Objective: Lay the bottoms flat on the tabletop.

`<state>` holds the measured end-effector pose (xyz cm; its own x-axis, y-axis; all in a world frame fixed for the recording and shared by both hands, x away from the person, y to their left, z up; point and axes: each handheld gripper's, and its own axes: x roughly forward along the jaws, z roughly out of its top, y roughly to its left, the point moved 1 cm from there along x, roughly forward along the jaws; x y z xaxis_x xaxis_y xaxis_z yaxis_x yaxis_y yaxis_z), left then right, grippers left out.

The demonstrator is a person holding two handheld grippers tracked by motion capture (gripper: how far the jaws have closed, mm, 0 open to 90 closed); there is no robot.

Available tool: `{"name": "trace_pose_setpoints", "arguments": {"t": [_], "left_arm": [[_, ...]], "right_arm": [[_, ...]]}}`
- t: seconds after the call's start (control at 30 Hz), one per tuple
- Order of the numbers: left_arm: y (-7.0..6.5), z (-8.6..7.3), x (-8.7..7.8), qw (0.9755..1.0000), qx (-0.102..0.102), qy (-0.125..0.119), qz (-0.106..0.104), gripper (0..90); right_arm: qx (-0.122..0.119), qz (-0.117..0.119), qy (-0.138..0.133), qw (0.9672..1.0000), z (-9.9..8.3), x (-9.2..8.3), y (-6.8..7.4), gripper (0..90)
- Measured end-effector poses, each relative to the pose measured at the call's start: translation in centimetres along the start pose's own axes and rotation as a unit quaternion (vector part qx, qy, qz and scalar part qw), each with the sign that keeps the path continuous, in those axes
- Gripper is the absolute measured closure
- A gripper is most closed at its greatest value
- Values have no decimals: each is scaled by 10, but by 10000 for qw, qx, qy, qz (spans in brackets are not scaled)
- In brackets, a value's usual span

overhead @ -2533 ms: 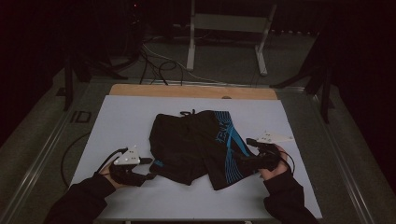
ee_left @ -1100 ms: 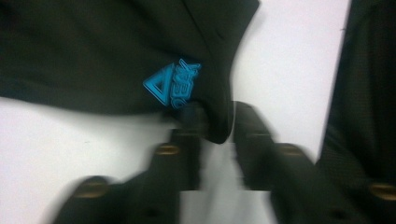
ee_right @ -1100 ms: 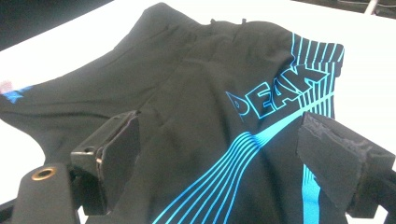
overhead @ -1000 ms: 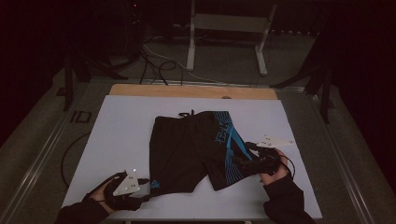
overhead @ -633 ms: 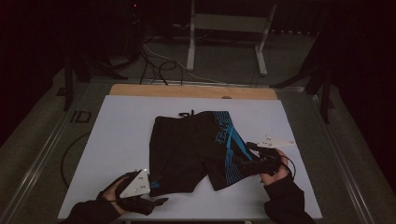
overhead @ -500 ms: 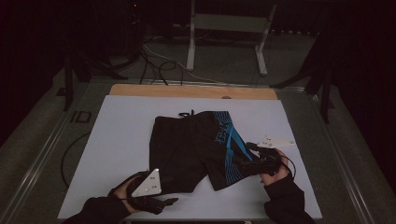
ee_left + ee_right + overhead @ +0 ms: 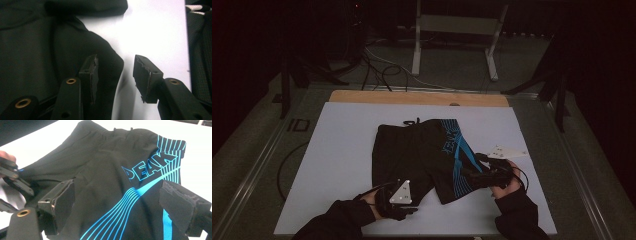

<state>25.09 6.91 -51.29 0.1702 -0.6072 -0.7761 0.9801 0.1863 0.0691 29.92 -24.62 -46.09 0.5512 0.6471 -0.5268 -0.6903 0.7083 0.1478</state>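
Note:
A pair of black shorts (image 7: pixel 419 155) with blue stripes and "PEAK" lettering lies flat in the middle of the white table (image 7: pixel 342 150). My left gripper (image 7: pixel 412 206) sits at the near hem of the left leg, pointing right. In the left gripper view its jaws stand open (image 7: pixel 116 75), and a rounded corner of the black fabric (image 7: pixel 105 57) reaches into the gap. My right gripper (image 7: pixel 469 175) is at the striped right leg, wide open (image 7: pixel 121 207), with the shorts (image 7: pixel 105 170) spread between and beyond its jaws. The left gripper (image 7: pixel 12 177) shows at the far left of that view.
A wooden strip (image 7: pixel 412 97) runs along the table's far edge. Beyond it, cables (image 7: pixel 377 65) lie on the floor beside a metal stand (image 7: pixel 452 30). Bare white surface lies left and right of the shorts. The person's dark sleeves come in over the near edge.
My left gripper has slid right along the near edge, from left of the shorts to the left leg's hem. The right gripper has stayed at the right leg.

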Motion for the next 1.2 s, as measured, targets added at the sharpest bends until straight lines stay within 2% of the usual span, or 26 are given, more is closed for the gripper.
{"name": "trace_pose_setpoints", "arguments": {"t": [0.07,0.2,0.27,0.33,0.4,0.47,0.57,0.6,0.63,0.7,0.73,0.83,0.87,0.9,0.93,0.97,1.0,1.07,1.1,1.2], "left_arm": [[3,0,5,9999,4,90,-60,560],[6,1,8,9998,-66,38,-159,562],[7,0,7,9997,-81,13,-208,634],[9,-1,5,9998,-73,-2,-171,796],[10,0,1,9994,-150,-160,-283,844],[10,1,-2,9991,-168,-207,-320,853],[12,9,-17,9967,-267,-551,-531,856],[12,11,-20,9958,-261,-626,-616,855],[12,11,-20,9958,-261,-626,-616,855],[10,17,-27,9926,-198,-852,-843,853],[10,18,-29,9916,-202,-931,-874,852],[11,21,-33,9906,-247,-1067,-824,851],[15,21,-37,9868,-386,-1306,-880,850],[17,21,-38,9866,-432,-1383,-756,846],[17,21,-38,9866,-432,-1383,-756,836],[18,21,-38,9874,-425,-1424,-550,815],[20,21,-40,9861,-467,-1561,-330,767],[19,21,-42,9858,-493,-1604,-89,658],[19,21,-42,9858,-493,-1604,-89,591],[18,22,-43,9864,-461,-1571,-149,556]], "right_arm": [[-11,-6,-7,10000,0,0,0,138],[15,4,-10,10000,0,-1,-1,138],[-4,-4,-7,10000,0,-1,-1,138],[23,0,11,10000,0,0,-1,138],[11,5,22,10000,0,1,0,138],[-6,-2,18,10000,0,1,0,138],[28,-4,9,10000,0,0,0,138],[20,4,0,10000,0,0,-1,138],[15,-9,3,10000,0,0,0,138],[15,0,6,10000,0,0,-1,138],[18,5,13,10000,0,0,0,138],[21,21,3,10000,1,1,1,138],[29,22,2,10000,1,1,1,138],[24,24,15,10000,1,1,1,138],[22,12,8,10000,1,1,1,138],[20,19,2,10000,1,1,1,138],[22,28,9,10000,1,1,1,138],[29,15,12,10000,1,1,0,138],[32,23,7,10000,1,0,1,138],[-3,-1,12,10000,1,0,0,138]]}}
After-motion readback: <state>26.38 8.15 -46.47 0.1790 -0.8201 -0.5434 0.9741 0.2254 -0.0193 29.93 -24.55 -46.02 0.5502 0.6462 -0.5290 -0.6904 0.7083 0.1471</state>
